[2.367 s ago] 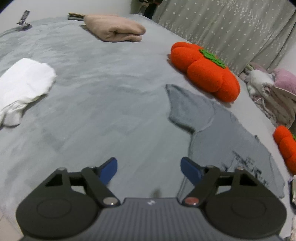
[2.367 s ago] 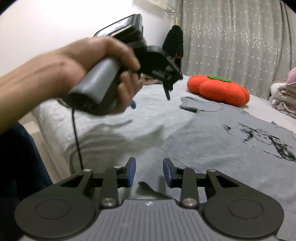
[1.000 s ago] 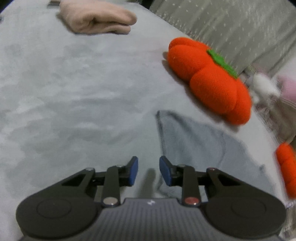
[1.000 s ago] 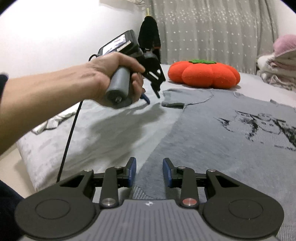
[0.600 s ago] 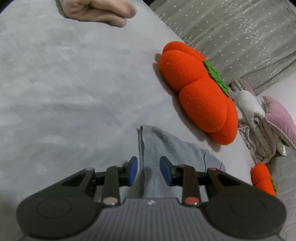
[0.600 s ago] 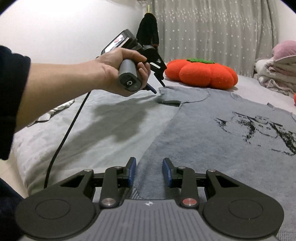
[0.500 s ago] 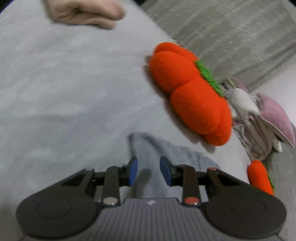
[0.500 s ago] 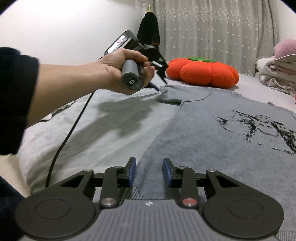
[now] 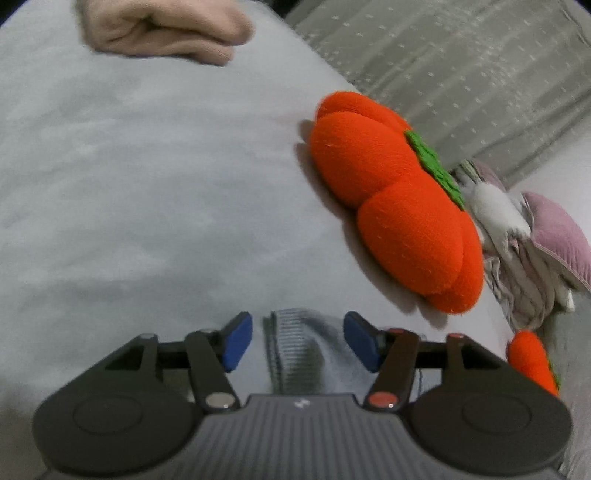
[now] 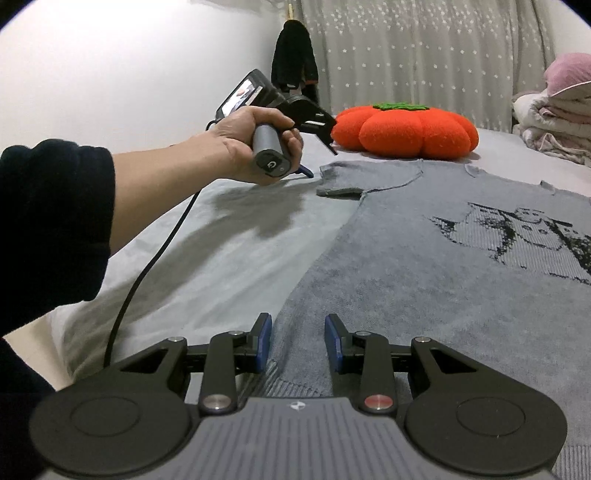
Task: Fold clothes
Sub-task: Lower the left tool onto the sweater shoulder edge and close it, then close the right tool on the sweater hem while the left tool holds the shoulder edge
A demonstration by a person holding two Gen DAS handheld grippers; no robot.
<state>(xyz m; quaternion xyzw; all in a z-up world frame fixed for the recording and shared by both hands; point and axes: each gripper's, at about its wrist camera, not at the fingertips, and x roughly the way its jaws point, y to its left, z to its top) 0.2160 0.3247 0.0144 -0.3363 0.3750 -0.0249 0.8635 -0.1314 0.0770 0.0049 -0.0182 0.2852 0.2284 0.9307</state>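
A grey knitted T-shirt (image 10: 424, 266) with a black cat print lies flat on the grey bed. Its left sleeve (image 10: 364, 177) points toward the far side. In the left wrist view the ribbed sleeve cuff (image 9: 291, 343) lies between the blue pads of my left gripper (image 9: 297, 345), which is open just above it. From the right wrist view the left gripper (image 10: 317, 155) hovers at the sleeve end, held by a hand. My right gripper (image 10: 297, 341) is open over the shirt's lower left hem corner (image 10: 284, 376).
An orange pumpkin cushion (image 9: 399, 206) (image 10: 402, 129) lies just beyond the sleeve. A folded beige garment (image 9: 162, 29) sits at the far end of the bed. A pile of blankets (image 10: 554, 114) is at the right. A second small orange cushion (image 9: 532, 362) is nearby.
My left gripper has moved forward to the sleeve cuff and opened wider around it. My right gripper has stayed at the hem corner, open the same width.
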